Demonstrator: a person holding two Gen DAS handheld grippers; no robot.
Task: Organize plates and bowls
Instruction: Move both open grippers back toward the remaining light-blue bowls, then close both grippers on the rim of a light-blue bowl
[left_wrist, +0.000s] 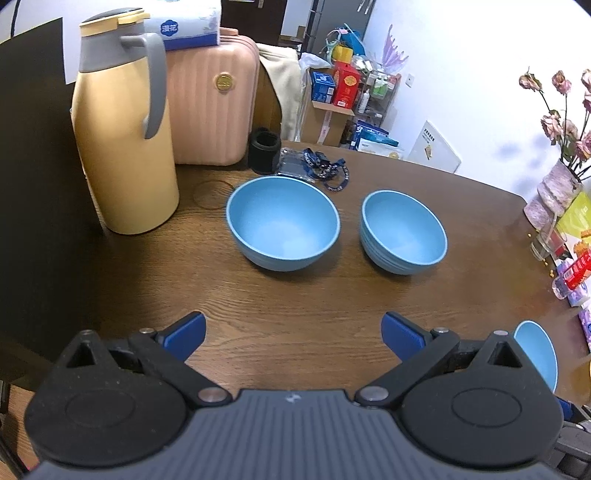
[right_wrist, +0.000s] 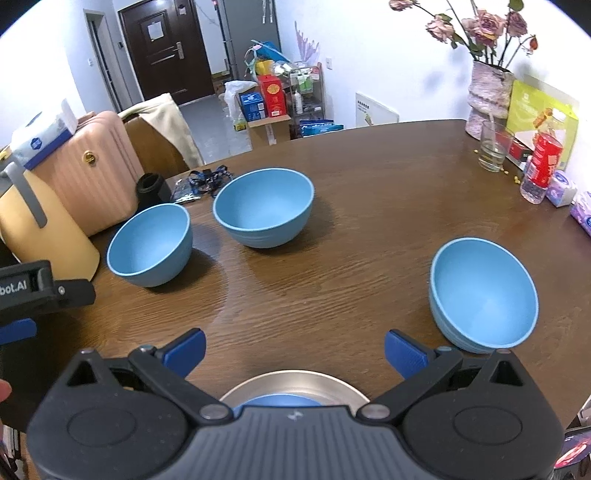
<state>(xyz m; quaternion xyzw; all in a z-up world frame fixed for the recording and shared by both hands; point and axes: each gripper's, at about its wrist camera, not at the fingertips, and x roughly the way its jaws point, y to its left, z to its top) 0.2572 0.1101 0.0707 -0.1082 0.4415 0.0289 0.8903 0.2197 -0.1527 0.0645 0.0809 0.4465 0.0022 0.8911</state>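
Right wrist view: three blue bowls (right_wrist: 264, 206) unstacked; metal plate (right_wrist: 295, 386) at 6 o'clock; both grippers (right_wrist: 294, 350) spread, empty.

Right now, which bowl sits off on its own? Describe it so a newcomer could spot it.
Start at the brown wooden table and find the vase of dried roses at its far right corner. Come toward the near edge from there to a blue bowl. Unlike the two blue bowls paired by the yellow jug, it stands alone.
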